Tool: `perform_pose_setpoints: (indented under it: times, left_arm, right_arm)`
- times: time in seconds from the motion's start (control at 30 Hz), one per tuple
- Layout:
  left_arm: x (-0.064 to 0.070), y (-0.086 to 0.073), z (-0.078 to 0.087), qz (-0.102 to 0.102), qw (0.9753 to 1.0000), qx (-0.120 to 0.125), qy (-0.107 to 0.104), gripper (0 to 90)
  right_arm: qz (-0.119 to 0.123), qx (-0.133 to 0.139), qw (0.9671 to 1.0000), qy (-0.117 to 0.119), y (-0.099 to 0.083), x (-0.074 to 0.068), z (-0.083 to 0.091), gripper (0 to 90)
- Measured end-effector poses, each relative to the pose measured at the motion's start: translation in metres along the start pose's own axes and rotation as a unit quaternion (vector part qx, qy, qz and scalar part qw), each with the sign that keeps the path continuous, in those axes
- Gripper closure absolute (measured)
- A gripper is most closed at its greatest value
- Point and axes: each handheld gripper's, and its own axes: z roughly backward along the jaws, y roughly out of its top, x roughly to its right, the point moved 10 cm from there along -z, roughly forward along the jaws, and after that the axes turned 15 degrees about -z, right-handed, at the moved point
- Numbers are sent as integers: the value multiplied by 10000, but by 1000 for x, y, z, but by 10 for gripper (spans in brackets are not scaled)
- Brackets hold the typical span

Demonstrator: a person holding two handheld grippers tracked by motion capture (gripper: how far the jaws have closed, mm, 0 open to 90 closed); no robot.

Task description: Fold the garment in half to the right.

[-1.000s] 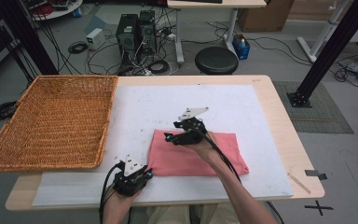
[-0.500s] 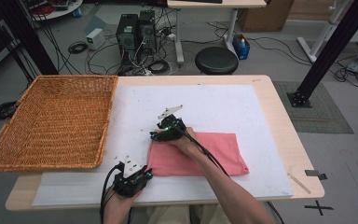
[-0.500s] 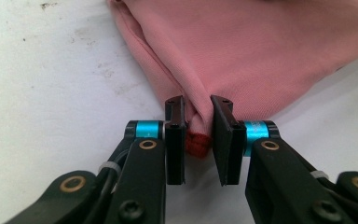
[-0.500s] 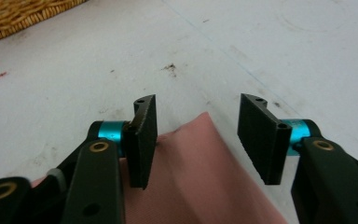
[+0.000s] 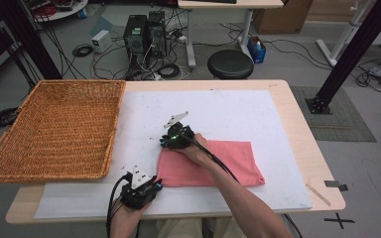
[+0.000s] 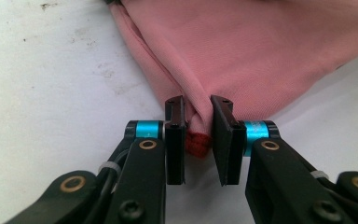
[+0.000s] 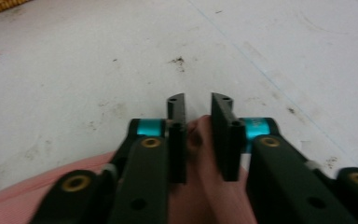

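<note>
A pink cloth [image 5: 228, 161] lies folded flat on the white mat [image 5: 228, 106], near the table's front. My left gripper [image 5: 152, 185] is at the cloth's near-left corner. In the left gripper view the gripper [image 6: 198, 103] is shut on that corner of the cloth [image 6: 261, 51], where a red hem shows between the jaws. My right gripper [image 5: 174, 138] is at the cloth's far-left corner, the hand resting on the fabric. In the right gripper view its jaws [image 7: 198, 100] stand close together with a bunch of pink cloth [image 7: 198, 135] pinched between them.
A large wicker basket [image 5: 49, 129] stands on the left part of the table, its right wall close to the left gripper. The wooden table [image 5: 300, 114] edge runs along the right. A black stool [image 5: 230, 63] and cables are on the floor beyond.
My right gripper has moved left along the cloth's far edge to its far-left corner. The left gripper has stayed at the near-left corner.
</note>
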Motion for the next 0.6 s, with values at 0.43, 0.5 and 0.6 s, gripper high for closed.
perform_pose_setpoints:
  times: [0.43, 0.5, 0.6]
  left_arm:
    - [-3, 3, 8, 101, 9997, 121, 176, 780]
    - [-5, 2, 11, 118, 9996, 136, 206, 780]
    - [-10, -3, 16, 122, 9994, 122, 310, 780]
  right_arm:
    - [295, -13, 9995, -111, 8, -9, 2, 864]
    - [348, 10, 9994, -91, 12, -12, 3, 864]
    - [318, 43, 9995, -29, 17, -18, 0, 863]
